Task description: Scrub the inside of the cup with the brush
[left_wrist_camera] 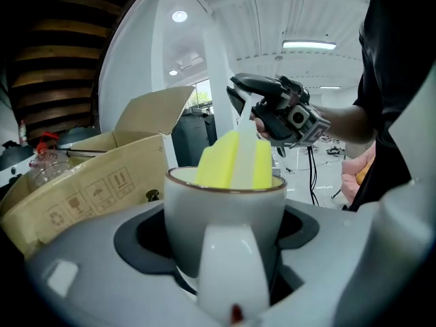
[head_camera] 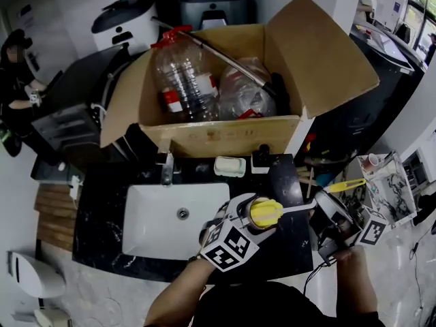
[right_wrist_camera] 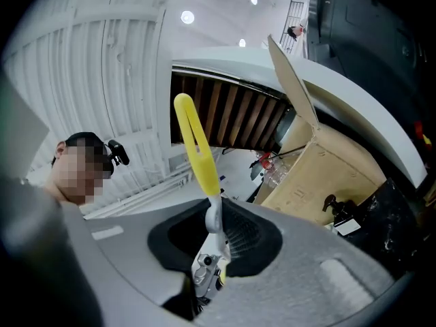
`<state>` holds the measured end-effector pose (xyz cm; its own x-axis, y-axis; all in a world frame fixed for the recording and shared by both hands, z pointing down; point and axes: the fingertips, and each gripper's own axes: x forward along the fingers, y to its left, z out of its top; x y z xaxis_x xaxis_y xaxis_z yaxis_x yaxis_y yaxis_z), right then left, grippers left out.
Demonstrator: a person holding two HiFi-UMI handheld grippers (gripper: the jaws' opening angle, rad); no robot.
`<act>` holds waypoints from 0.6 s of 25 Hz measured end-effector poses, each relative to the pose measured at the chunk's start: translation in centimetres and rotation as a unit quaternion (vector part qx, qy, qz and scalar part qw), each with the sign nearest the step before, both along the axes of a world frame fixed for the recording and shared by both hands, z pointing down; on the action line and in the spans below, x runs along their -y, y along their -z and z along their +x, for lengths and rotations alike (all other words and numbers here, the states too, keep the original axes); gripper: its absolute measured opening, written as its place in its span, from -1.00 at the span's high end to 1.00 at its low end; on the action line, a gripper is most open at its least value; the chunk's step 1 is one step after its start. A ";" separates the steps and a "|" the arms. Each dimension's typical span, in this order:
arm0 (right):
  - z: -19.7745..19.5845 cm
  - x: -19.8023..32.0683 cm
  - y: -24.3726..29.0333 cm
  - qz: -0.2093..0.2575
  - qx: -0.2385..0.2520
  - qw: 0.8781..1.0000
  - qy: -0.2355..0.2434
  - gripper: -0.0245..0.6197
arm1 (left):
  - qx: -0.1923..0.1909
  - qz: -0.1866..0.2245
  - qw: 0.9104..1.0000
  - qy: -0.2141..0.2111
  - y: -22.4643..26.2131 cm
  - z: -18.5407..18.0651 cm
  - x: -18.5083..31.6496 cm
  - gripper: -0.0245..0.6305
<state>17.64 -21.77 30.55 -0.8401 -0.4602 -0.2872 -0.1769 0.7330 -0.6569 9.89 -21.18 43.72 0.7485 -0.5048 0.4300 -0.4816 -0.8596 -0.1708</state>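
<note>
My left gripper (head_camera: 240, 225) is shut on a white cup (left_wrist_camera: 225, 227), its handle toward the camera in the left gripper view. The brush's yellow sponge head (head_camera: 265, 212) sits inside the cup's mouth (left_wrist_camera: 235, 161) and sticks up above the rim. The brush's white shaft (head_camera: 298, 207) runs right to my right gripper (head_camera: 325, 218), which is shut on the brush (right_wrist_camera: 212, 218). Its yellow handle end (right_wrist_camera: 195, 144) rises past the jaws, also visible from above (head_camera: 346, 184). Both grippers hover over the dark counter right of the sink.
A white sink (head_camera: 176, 220) is set in the black counter (head_camera: 99, 230). Behind it stands an open cardboard box (head_camera: 225, 136) holding plastic bottles (head_camera: 185, 80). A white soap dish (head_camera: 229, 166) and a dark dispenser (head_camera: 261, 158) sit at the box's foot. A person (head_camera: 15, 87) stands far left.
</note>
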 end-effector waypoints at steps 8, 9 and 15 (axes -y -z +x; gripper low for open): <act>4.2 -0.1 0.4 -0.014 0.070 0.997 -0.042 0.80 | 0.009 -0.013 1.000 0.003 -0.6 0.2 0.0 -0.38; 4.8 -0.2 0.6 -0.011 0.073 0.996 -0.051 0.80 | 0.009 -0.016 1.000 0.004 -0.7 0.1 0.1 -0.38; 8.5 -0.6 0.6 0.004 0.065 0.993 -0.098 0.80 | -0.011 -0.037 0.999 0.005 -1.0 0.2 0.2 -0.38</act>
<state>26.14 -21.22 29.96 -0.6907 -0.6081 -0.3914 -0.2303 0.6980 -0.6781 10.06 -21.41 44.71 0.7528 -0.4804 0.4500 -0.4939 -0.8642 -0.0963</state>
